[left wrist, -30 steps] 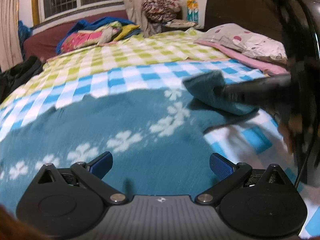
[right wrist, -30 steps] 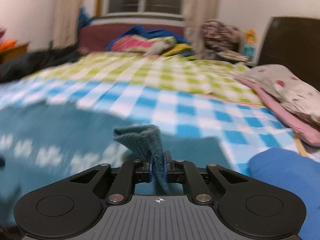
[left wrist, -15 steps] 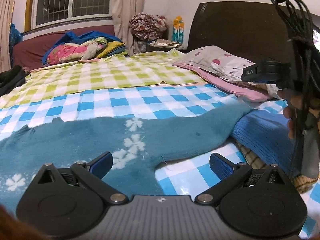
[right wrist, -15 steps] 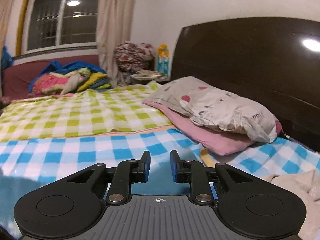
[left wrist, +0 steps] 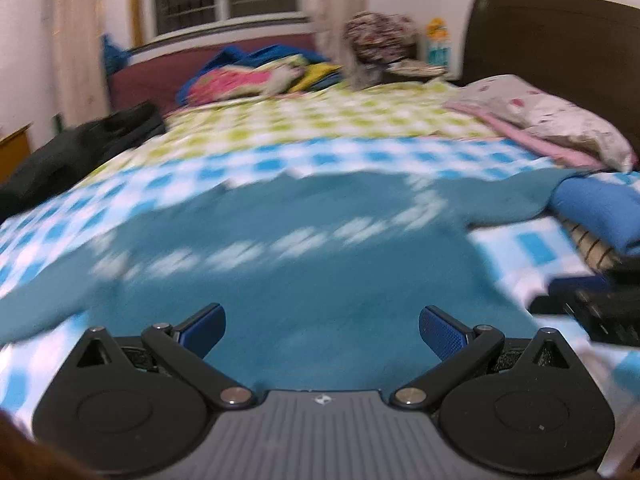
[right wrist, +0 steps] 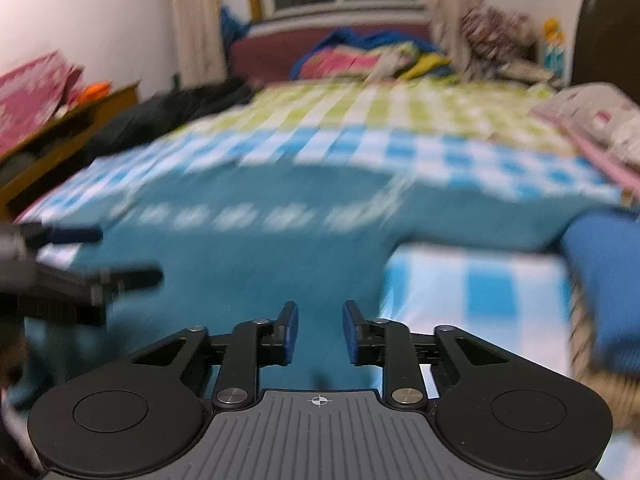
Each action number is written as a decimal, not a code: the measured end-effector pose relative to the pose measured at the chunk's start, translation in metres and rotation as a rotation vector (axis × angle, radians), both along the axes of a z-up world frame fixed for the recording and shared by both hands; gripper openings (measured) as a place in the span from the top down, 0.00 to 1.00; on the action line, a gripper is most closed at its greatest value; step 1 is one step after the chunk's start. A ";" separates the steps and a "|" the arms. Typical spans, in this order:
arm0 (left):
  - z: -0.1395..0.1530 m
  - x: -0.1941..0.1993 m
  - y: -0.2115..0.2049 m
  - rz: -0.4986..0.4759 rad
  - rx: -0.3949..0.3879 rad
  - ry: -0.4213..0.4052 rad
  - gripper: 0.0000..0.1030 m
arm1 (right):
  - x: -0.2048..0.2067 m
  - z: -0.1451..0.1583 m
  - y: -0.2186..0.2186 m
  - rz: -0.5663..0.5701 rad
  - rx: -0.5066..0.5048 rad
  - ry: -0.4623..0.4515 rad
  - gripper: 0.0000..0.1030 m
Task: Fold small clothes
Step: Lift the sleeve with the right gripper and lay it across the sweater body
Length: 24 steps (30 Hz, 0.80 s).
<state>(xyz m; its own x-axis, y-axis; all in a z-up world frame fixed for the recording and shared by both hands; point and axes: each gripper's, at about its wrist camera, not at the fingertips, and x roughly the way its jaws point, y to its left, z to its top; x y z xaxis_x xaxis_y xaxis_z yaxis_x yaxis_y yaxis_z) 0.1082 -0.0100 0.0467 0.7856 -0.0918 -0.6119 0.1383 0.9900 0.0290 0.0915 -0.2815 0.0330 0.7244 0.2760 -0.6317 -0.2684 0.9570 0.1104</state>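
Far L, left-wrist view: dark heap of clothing (left wrist: 84, 148) at bed edge, beside blue-white check sheet (left wrist: 532, 248). Centre: teal sweater (left wrist: 320, 272) w/ row of white flower marks, spread flat on sheet, front up, blurred; one sleeve trailing out to L edge, other sleeve reaching R toward folded blue garment (left wrist: 600, 212). Left gripper (left wrist: 322, 330) low over sweater's lower body, jaws wide apart, blue pads clear, nothing between them. Behind: green-check blanket (left wrist: 340, 120), bright pile of clothes (left wrist: 256, 76) under window, pillow (left wrist: 560, 120) by dark headboard at R. At R edge, black body of the other tool, blurred.

Right-wrist view, L to R: left gripper's black fingers (right wrist: 132, 276) entering from L edge over sweater (right wrist: 260, 256). Right gripper (right wrist: 318, 334) over sweater's lower R part near its side edge, jaws part-open w/ moderate gap, gripping nothing; teal fabric seen thru gap, contact w/ cloth can't be told. R of that: bare check sheet (right wrist: 480, 288), then folded blue garment (right wrist: 604, 280) on a striped item, heavily blurred.
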 end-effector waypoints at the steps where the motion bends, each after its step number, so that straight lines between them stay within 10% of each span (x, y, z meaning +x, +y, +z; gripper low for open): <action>1: -0.002 -0.011 0.010 0.023 -0.002 0.008 0.00 | -0.011 -0.004 0.006 0.018 -0.018 0.022 0.70; 9: -0.025 -0.078 0.065 0.180 -0.046 0.076 0.00 | -0.070 -0.036 0.009 -0.082 -0.024 0.247 0.46; 16: -0.040 -0.107 0.072 0.204 0.008 0.082 0.00 | -0.076 -0.052 0.015 -0.119 -0.039 0.253 0.43; 21: -0.042 -0.117 0.067 0.187 0.057 0.069 0.00 | -0.069 -0.046 0.018 -0.066 -0.100 0.253 0.86; 24: -0.039 -0.121 0.071 0.183 0.054 0.071 0.00 | -0.069 -0.034 0.009 -0.066 -0.142 0.236 0.91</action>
<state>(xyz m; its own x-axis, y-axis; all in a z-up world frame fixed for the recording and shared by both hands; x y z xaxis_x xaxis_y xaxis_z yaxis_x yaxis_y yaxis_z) -0.0127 0.0607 0.0078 0.7410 0.0828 -0.6664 -0.0402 0.9961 0.0790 0.0224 -0.2724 -0.0005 0.5661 0.1294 -0.8141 -0.1877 0.9819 0.0255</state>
